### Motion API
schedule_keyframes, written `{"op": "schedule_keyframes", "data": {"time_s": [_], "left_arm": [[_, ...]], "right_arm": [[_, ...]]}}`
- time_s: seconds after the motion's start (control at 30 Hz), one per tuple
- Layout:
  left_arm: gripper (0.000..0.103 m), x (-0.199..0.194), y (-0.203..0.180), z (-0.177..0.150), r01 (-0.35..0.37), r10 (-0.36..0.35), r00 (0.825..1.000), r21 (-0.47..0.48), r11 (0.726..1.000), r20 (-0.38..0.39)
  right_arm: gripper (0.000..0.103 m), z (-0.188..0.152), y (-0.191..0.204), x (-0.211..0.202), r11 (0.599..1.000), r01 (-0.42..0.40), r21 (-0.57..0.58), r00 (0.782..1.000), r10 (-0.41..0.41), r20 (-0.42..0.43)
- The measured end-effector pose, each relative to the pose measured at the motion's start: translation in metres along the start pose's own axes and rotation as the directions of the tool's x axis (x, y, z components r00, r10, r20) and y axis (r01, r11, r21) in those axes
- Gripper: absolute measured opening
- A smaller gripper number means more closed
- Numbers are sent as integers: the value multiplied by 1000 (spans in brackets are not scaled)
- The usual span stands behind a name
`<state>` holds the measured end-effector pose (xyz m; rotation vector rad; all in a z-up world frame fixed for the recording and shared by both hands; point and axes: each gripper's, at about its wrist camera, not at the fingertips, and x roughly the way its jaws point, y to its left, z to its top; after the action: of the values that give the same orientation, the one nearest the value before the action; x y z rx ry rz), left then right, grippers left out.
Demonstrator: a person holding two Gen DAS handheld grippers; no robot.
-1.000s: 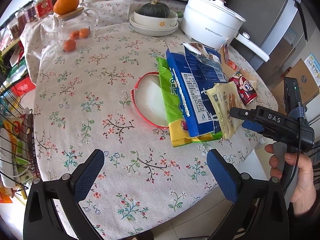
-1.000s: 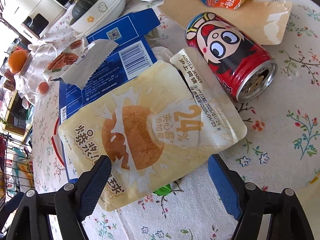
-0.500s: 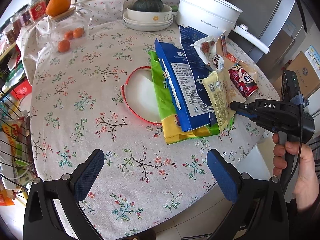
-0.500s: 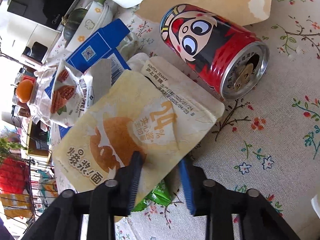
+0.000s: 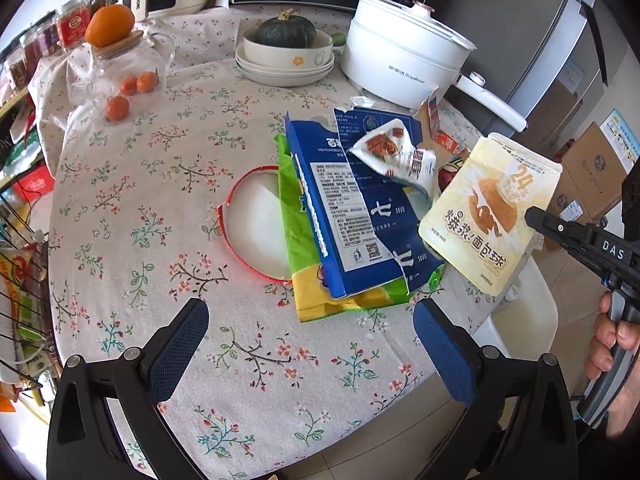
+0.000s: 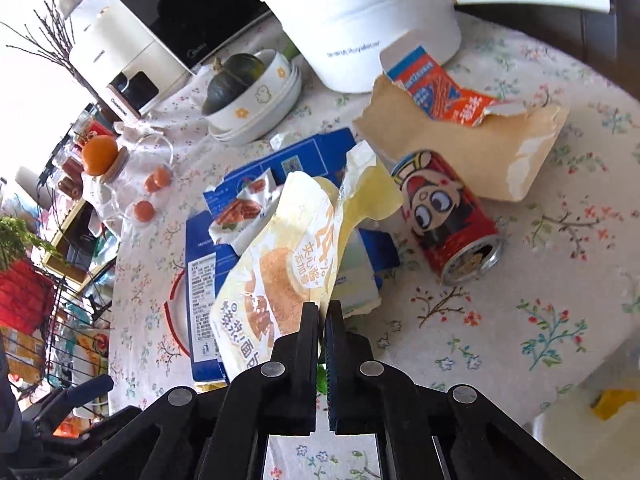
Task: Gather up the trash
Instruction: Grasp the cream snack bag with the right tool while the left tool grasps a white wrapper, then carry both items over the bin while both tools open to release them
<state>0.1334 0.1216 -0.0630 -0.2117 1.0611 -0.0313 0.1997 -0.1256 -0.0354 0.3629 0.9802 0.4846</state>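
A round table (image 5: 132, 208) under a flowered cloth is seen from two gripper-mounted cameras. In the right wrist view, the right gripper (image 6: 322, 320) is clenched on the lower edge of a pale yellow bread pouch (image 6: 288, 264), its two pads pressed together with only the film between them. In the left wrist view the same pouch (image 5: 488, 208) is seen at about 3 o'clock, lifted clear of the cloth and hanging off the table's edge side.

The pouch is judged to be empty, very light and limp, with slippery film that creases rather than resists; its top is already folded over. A pinch at a flat seam edge, as now, is judged the sound place to hold it.

Its long axis runs from the pinched bottom edge near 6 o'clock in the right wrist view up toward 12 o'clock, with the torn-open mouth pointing away from the gripper.

More trash lies on the table: a torn blue box (image 5: 348, 208) over a green and yellow bag (image 5: 304, 272) near the centre of the left wrist view, a small snack wrapper (image 5: 396, 152) on top, a red cartoon can (image 6: 448, 220) on its side at 3 o'clock in the right wrist view, and a torn brown carton (image 6: 472, 148) beyond it.

The left gripper (image 5: 310, 348) is held wide apart and empty above the cloth at 6 o'clock.
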Motion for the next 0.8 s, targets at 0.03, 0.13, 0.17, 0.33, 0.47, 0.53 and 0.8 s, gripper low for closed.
{"op": "schedule_keyframes", "data": {"time_s": [0.03,0.13,0.17,0.33,0.47,0.53,0.8], "left_arm": [[103,2,-4,3,5,-5,1000,7,1000,8],[102,10,-22,12,-1,-1,1000,52,999,30],[99,14,-29,15,-2,0,999,71,997,32],[87,31,-59,33,79,-83,996,90,993,40],[77,47,-78,47,164,-166,985,55,985,42],[72,60,-82,54,177,-177,983,16,984,38],[45,97,-79,68,174,-168,985,-144,974,48]], "right_arm": [[2,0,-3,-8,1000,9,-11,1000,-9,11],[2,2,-13,-27,999,28,-22,999,-28,27],[2,3,-17,-32,999,33,-21,999,-33,31],[2,6,-34,-56,999,38,-5,998,-38,47],[2,7,-48,-71,999,48,-1,997,-48,52],[2,7,-57,-75,998,57,5,997,-58,51],[2,3,-89,-80,995,96,32,995,-97,18]]}}
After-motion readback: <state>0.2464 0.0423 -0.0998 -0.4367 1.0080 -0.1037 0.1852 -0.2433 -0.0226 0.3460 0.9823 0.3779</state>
